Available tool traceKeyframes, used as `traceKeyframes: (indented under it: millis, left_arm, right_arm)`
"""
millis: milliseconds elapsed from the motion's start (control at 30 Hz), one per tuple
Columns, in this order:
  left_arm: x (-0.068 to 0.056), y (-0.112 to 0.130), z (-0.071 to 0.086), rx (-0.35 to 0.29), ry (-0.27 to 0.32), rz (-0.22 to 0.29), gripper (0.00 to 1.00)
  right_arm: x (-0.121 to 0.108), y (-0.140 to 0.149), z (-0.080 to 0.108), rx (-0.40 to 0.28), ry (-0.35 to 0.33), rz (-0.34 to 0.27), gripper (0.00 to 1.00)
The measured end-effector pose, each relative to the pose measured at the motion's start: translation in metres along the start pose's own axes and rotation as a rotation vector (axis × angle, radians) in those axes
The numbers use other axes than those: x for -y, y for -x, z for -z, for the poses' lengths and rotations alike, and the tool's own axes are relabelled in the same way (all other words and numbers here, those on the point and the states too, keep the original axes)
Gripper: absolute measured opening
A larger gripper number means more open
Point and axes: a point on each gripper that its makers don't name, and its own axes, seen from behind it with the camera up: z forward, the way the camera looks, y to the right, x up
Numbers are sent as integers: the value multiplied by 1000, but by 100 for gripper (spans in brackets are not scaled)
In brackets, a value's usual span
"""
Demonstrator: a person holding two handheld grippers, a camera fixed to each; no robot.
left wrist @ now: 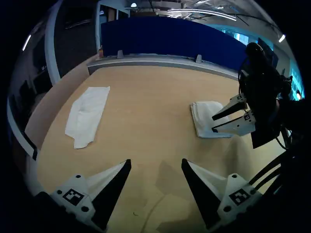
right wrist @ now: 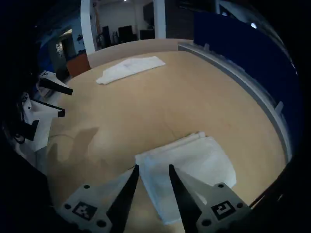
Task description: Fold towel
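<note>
A folded white towel [left wrist: 203,116] [right wrist: 194,159] lies on the right part of the wooden table [left wrist: 155,93]. My right gripper [right wrist: 152,167] [left wrist: 213,124] hovers at the folded towel's near edge. Its fingers stand a little apart, the towel's corner shows in the gap, and neither finger presses on it. A second white towel [left wrist: 87,114] [right wrist: 130,68], long and loosely folded, lies flat at the table's left side. My left gripper [left wrist: 155,161] [right wrist: 68,103] stands wide open over bare wood near the front, holding nothing.
A blue partition [left wrist: 171,39] [right wrist: 248,50] with a grey ledge runs along the table's far edge. A rounded table edge [left wrist: 35,128] curves along the left. Bare wood [right wrist: 155,101] separates the two towels. The hand holding the right gripper [left wrist: 264,93] is dark.
</note>
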Motion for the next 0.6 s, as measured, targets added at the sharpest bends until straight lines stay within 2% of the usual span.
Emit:
traceKeyframes:
  millis: [133, 367, 600]
  left_arm:
    - [-1, 0, 0, 0, 1, -1, 96]
    - [-3, -1, 1, 1, 3, -6, 96]
    - [-2, -1, 1, 0, 3, -9, 96]
  right_arm:
    - [-3, 1, 4, -13, 21, -12, 80]
    - [-11, 10, 15, -23, 80, -45, 81]
    - [-21, 32, 29, -19, 145, -124, 81]
